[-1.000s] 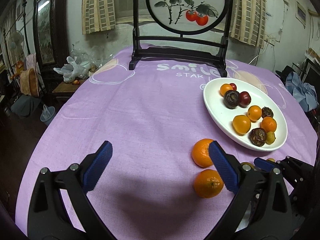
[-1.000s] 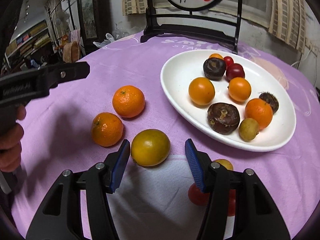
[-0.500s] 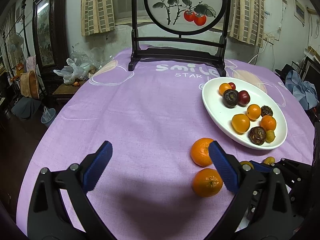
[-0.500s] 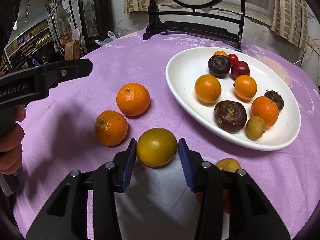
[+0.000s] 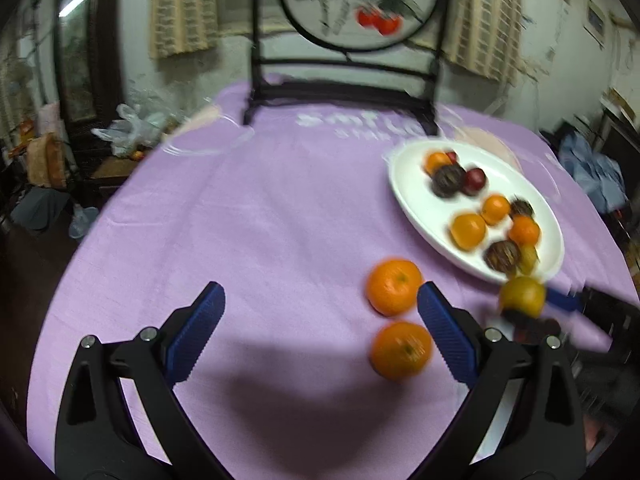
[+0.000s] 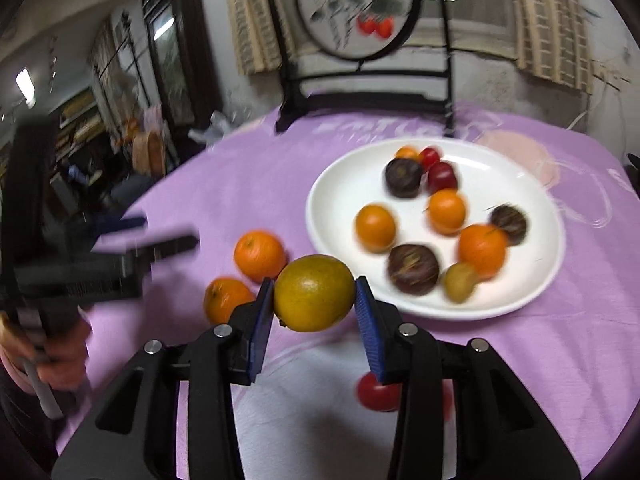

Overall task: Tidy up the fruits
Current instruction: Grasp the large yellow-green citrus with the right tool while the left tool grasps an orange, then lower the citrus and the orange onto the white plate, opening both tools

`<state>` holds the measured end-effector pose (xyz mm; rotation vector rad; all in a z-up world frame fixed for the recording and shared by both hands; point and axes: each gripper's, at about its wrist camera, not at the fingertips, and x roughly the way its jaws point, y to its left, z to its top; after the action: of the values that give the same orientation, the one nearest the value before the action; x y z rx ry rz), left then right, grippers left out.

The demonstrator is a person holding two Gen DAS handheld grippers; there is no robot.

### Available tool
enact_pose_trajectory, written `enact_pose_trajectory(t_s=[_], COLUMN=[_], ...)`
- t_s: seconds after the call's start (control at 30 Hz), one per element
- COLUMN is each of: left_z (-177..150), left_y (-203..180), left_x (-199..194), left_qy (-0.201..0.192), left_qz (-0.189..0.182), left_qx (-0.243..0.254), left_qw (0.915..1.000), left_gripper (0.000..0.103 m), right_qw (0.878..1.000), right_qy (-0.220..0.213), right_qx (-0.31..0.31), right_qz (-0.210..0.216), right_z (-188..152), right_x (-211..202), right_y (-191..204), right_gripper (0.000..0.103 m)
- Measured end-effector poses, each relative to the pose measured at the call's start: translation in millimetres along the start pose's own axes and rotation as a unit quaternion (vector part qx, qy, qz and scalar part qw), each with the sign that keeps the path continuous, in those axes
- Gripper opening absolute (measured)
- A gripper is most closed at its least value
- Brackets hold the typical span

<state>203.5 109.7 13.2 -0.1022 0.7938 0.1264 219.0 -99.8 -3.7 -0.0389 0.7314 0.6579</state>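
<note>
My right gripper (image 6: 314, 283) has a yellow-green citrus fruit (image 6: 314, 294) between its blue pads, which press on both sides as the jaws are closing; the fruit hangs above the purple cloth. In the left wrist view the same fruit (image 5: 522, 296) floats near the front rim of the white plate (image 5: 400, 184). The plate (image 6: 520, 276) carries several small orange, dark brown and red fruits. Two oranges (image 5: 394, 286) (image 5: 400, 350) lie on the cloth by the right finger of my left gripper (image 5: 320, 328), which is open and holds nothing. A red fruit (image 6: 378, 394) lies under my right gripper.
A black stand with a round painted screen (image 5: 344, 92) occupies the table's far end. Plastic bags (image 5: 132, 128) sit on a chair beyond the left edge. A hand (image 6: 60, 360) grips the left tool at the left of the right wrist view.
My right gripper has closed on the yellow-green fruit and lifted it off the cloth toward the plate. My left gripper has stayed put, still open.
</note>
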Motion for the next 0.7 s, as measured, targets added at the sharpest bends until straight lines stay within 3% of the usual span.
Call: enact_pose_trajectory(t_s=[0.1,0.27,0.47,0.7], left_z=[-11.0,-29.0,-39.0,-41.0], left_y=[-17.7,-44.5,-54.7,-55.9], left_x=[5.8,14.3,35.1,37.6], left_qy=[0.026,0.030,0.067,0.071], left_qz=[-0.033,-0.014,-0.005,-0.014], left_qx=[0.038,0.100,0.123,0.125], left_qw=[0.9984,0.9944,0.9901,0.9896], left_gripper=[0.097,0.088,0.068,0.048], right_qw=[1.000,0.999,0.999,0.999], right_qy=[-0.014,-0.011,-0.010,-0.013], right_qx=[0.015,0.035,0.036,0.037], right_qz=[-0.011,-0.011,-0.010,-0.011], right_z=[2.7,3.6,2.1,2.8], right_x=[-10.4,-12.0,-13.1,-15.1], right_y=[-12.0,-20.8,-19.8,-20.1], right_gripper=[0.041,0.041,0.041,0.041])
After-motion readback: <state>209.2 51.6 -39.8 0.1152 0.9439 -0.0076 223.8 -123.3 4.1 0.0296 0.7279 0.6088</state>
